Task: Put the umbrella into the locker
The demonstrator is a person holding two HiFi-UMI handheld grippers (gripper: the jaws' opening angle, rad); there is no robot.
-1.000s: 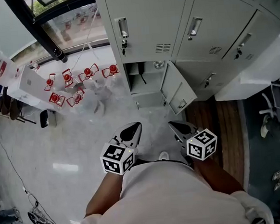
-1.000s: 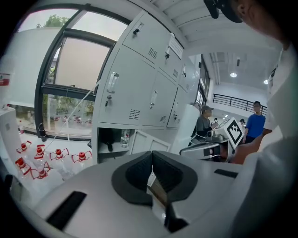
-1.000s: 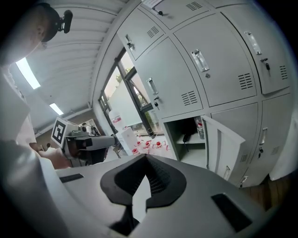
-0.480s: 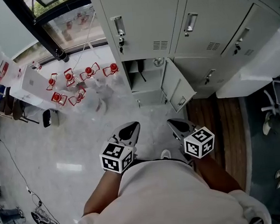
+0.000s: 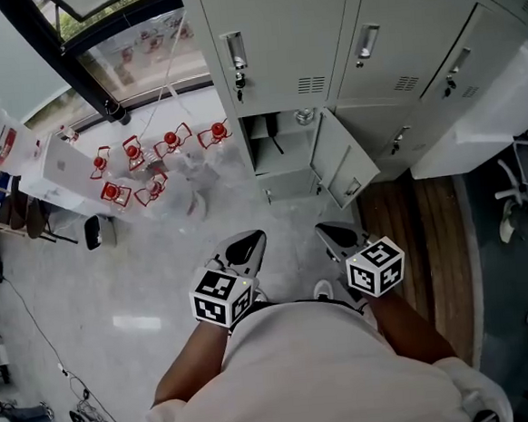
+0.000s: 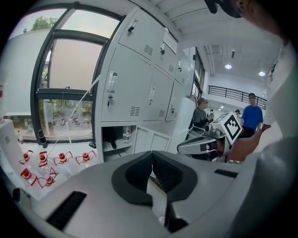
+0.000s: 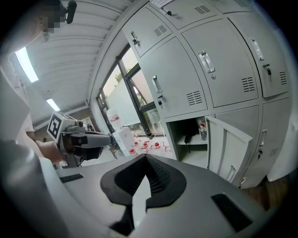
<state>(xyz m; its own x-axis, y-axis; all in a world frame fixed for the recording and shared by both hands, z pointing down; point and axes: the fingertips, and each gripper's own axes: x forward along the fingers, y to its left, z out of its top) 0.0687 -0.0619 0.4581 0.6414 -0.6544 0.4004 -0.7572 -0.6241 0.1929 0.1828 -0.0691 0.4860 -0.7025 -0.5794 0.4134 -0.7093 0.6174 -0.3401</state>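
Note:
The grey locker bank (image 5: 287, 40) fills the top of the head view. One low compartment (image 5: 282, 154) stands open, its door (image 5: 342, 167) swung to the right. A dark slim thing, apparently the folded umbrella (image 5: 277, 143), rests on its shelf beside a clear bottle (image 5: 304, 117); the umbrella (image 7: 186, 138) also shows in the right gripper view. My left gripper (image 5: 246, 250) and right gripper (image 5: 336, 238) hover side by side in front of my chest, well short of the locker. Both are shut with nothing between the jaws: left (image 6: 152, 153), right (image 7: 145, 157).
Several red-topped clear objects (image 5: 133, 161) lie on the pale floor left of the locker, by a white box (image 5: 60, 162) and a black window frame (image 5: 71, 66). A wooden floor strip (image 5: 421, 239) runs at right. People (image 6: 251, 116) stand in the background. Cables (image 5: 89, 419) lie near left.
The lockers and floor have slid slightly right and down in the head view. Both grippers keep the same pose in front of me, shut and empty.

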